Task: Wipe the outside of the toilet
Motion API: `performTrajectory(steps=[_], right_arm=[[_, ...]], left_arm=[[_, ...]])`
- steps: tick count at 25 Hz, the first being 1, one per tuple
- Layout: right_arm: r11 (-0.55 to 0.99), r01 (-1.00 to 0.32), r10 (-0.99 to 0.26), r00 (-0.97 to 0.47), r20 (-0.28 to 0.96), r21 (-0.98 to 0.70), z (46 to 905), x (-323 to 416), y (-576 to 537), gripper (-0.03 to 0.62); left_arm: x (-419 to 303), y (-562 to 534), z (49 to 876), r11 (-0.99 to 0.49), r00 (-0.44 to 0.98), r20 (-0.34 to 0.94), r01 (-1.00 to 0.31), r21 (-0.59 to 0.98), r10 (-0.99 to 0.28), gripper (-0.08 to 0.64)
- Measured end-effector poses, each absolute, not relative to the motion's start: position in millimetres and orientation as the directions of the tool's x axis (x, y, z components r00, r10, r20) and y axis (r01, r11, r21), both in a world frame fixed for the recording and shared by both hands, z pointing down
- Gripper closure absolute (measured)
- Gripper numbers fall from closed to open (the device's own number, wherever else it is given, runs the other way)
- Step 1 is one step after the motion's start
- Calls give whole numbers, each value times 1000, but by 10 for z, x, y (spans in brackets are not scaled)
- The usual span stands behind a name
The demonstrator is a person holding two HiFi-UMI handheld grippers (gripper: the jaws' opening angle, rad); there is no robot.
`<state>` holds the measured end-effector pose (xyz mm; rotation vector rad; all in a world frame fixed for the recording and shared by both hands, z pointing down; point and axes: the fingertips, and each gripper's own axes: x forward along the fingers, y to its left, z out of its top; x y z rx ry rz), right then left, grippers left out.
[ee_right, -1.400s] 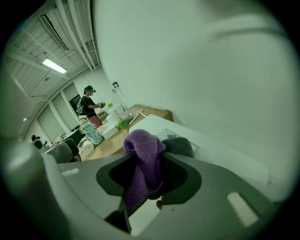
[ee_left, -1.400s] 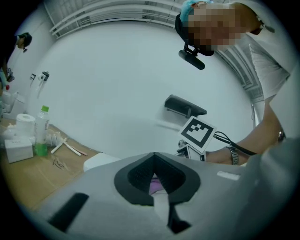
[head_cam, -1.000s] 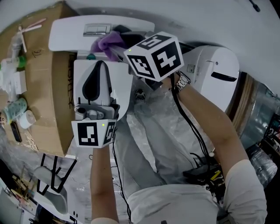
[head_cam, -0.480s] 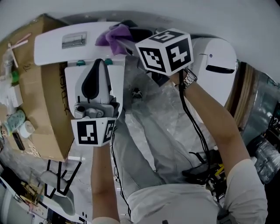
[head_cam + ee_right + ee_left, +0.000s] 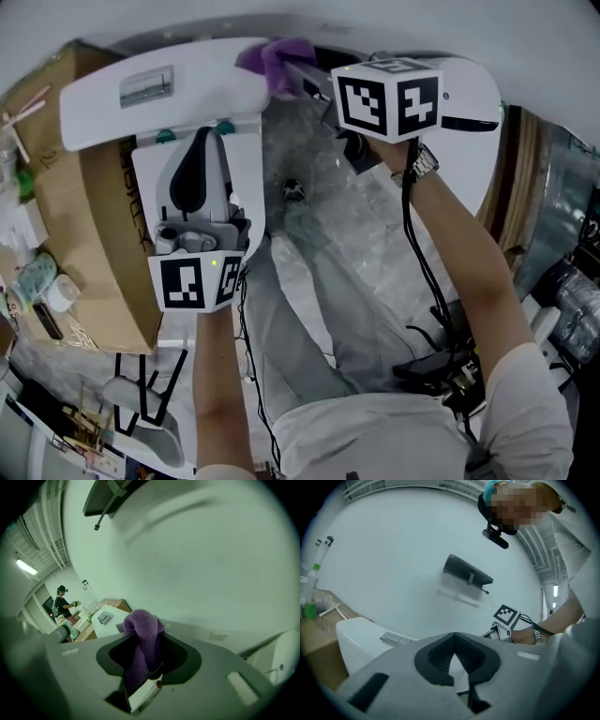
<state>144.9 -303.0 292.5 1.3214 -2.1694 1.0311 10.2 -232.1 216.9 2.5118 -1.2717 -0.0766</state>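
Head view, left to right: cardboard box [image 5: 103, 216] just left of the toilet [image 5: 248, 173]. Left gripper [image 5: 208, 141] hovers over the toilet's closed lid, in front of the tank [image 5: 94, 105]. Its fingers are pressed together with nothing in them, and the left gripper view agrees. Purple cloth [image 5: 277, 62] is at the tank's right end, contact unclear. It is pinched by the right gripper [image 5: 302, 81], fingers partly apart around the bunched fabric. Right gripper view: cloth [image 5: 143, 634] pokes up past the fingertips. White rounded container [image 5: 469, 94] stands right of the toilet, apart from it.
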Motion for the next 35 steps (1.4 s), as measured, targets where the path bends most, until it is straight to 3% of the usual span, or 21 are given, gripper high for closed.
performTrajectory(steps=[7,15,27,35], right_arm=[[110,-917,-620,-366,694,-384,3182,1538,-2776,442],[42,-931,-656,-300,693,-363,3246,1352,-2484,443],[16,-939,-671,-266,692,-345,3264,1191,-2265,445],[-94,-941,-694,-171,699,-324,3284,985,-2136,446]], left_arm=[[-220,-2286,2280,-582,639,104,-747,322,-762,555],[-495,-2173,2418,-620,678,123,-719,315,-724,555],[-991,-1971,2382,-523,577,135,-800,294,-806,555],[-1323,-1954,2572,-578,648,164,-747,327,-744,555]])
